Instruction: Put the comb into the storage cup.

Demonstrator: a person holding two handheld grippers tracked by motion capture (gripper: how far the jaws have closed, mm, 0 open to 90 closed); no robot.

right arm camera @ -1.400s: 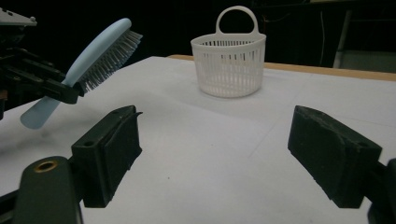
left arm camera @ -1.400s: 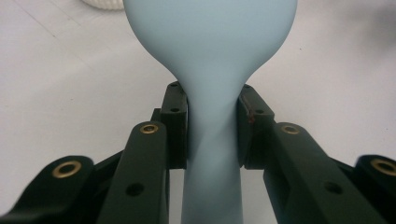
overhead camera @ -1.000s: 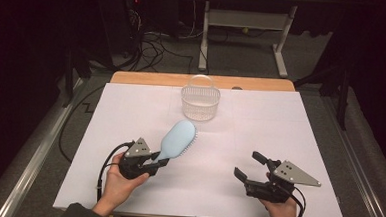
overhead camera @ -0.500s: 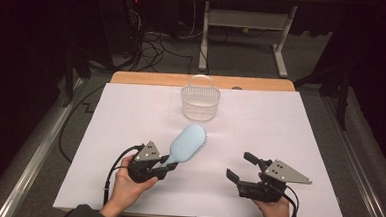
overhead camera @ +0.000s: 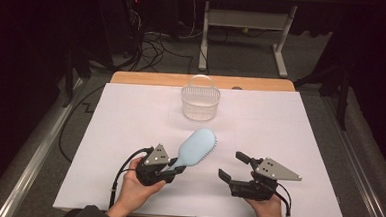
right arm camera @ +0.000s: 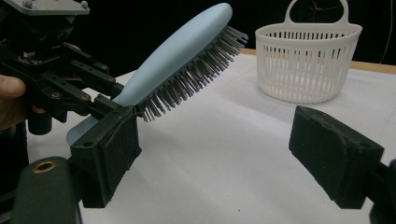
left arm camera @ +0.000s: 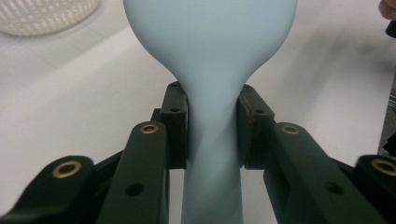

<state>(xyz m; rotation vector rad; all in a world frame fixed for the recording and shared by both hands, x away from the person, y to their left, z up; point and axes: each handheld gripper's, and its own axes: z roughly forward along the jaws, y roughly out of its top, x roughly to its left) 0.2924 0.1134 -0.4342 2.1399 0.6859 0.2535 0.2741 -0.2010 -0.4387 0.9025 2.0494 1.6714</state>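
White table [overhead camera: 130, 115]; empty basket [overhead camera: 200, 103]; left tongs [overhead camera: 170, 171] pinching hairbrush [overhead camera: 196, 146] handle; right tongs [overhead camera: 234, 167] spread

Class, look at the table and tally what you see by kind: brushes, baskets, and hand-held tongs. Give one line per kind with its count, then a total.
Hairbrush, light blue: 1
Basket, white: 1
Tongs, black: 2, the left tongs and the right tongs
Total: 4

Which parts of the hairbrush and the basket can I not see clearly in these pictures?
- hairbrush: in the left gripper view its top is cut off by the edge; its bristles face away.
- Handle end: in the right gripper view, hidden behind the right gripper.
- basket: inside too small in the high view; hidden by its wall in the right gripper view.
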